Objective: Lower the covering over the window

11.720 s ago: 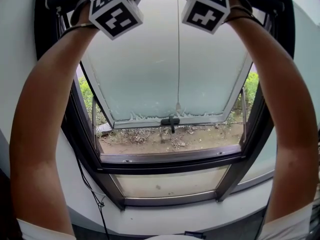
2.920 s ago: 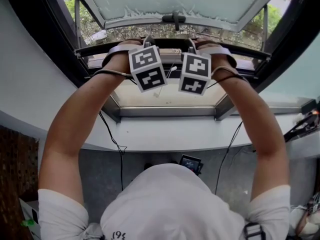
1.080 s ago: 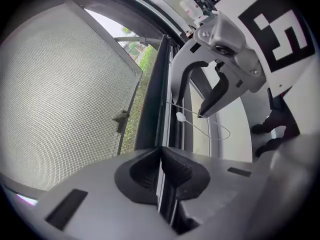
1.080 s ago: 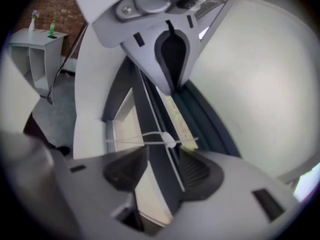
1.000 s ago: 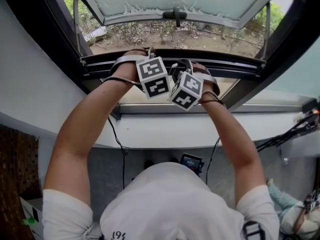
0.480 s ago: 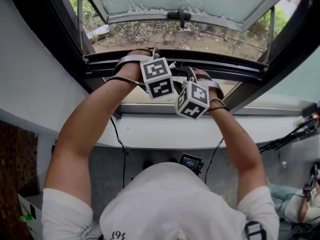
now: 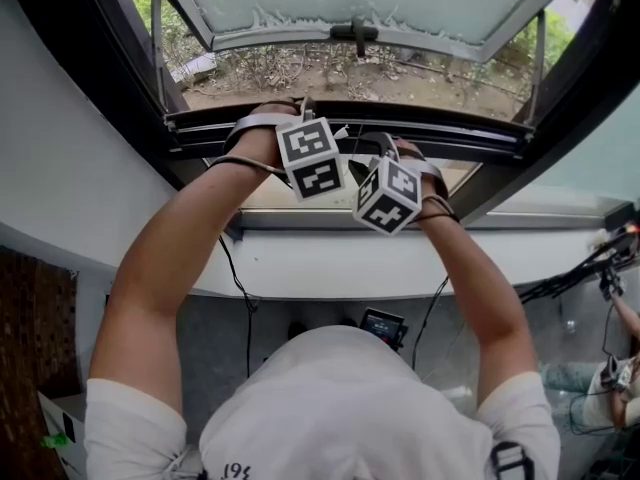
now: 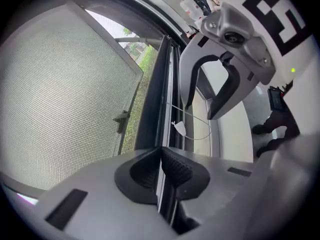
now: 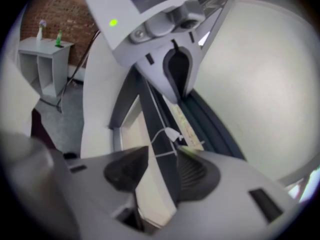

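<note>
Blind's bottom bar (image 7: 470, 128) runs sideways, near the sill (image 7: 330, 260); left tongs (image 8: 161, 166) pinch its edge, right tongs (image 9: 157, 171) straddle it, spread.

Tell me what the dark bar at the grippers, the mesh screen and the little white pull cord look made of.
The long dark bar looks like painted or anodised metal: straight thin edges, matt sheen. The grey mesh screen is a fine woven grid you can see through, probably fibreglass or plastic. The thin white pull cord looks like string ending in a seemingly plastic tab.
</note>
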A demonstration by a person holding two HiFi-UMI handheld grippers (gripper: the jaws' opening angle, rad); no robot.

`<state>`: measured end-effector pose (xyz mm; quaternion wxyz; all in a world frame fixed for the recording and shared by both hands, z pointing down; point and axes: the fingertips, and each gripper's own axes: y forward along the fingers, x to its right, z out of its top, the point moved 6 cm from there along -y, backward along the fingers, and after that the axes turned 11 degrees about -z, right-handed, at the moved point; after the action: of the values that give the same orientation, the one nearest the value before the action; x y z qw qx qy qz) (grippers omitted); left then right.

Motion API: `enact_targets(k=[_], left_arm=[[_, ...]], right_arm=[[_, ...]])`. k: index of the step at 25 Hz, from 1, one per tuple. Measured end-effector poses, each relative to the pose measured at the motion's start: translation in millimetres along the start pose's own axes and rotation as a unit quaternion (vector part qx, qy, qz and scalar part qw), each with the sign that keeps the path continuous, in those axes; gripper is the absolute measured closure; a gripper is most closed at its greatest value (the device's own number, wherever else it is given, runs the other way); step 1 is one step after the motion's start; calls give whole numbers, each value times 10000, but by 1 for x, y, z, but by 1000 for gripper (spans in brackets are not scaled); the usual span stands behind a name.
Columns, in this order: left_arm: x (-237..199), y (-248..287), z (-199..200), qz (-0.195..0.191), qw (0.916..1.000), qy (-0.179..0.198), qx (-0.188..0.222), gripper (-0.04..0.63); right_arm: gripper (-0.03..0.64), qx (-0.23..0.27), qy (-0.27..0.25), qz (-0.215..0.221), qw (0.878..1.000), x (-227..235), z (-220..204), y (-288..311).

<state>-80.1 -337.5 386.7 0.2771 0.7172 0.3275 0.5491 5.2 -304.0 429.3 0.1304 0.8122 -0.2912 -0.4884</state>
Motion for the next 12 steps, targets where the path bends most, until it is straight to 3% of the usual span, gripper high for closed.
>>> enact_targets(k=[4,8,12], left_arm=[[-1,0,0,-19,10000,-31,39,565],[-1,-2,-2,-140,9996,-169,199,565],[-1,-1,-1,-95,9998,-116,162,565]], right_arm=[[431,113,905,52,9958,3,26,4],[425,-145,667,-250,9974,6,26,17],[400,-373,700,94,9968,2,14,29]])
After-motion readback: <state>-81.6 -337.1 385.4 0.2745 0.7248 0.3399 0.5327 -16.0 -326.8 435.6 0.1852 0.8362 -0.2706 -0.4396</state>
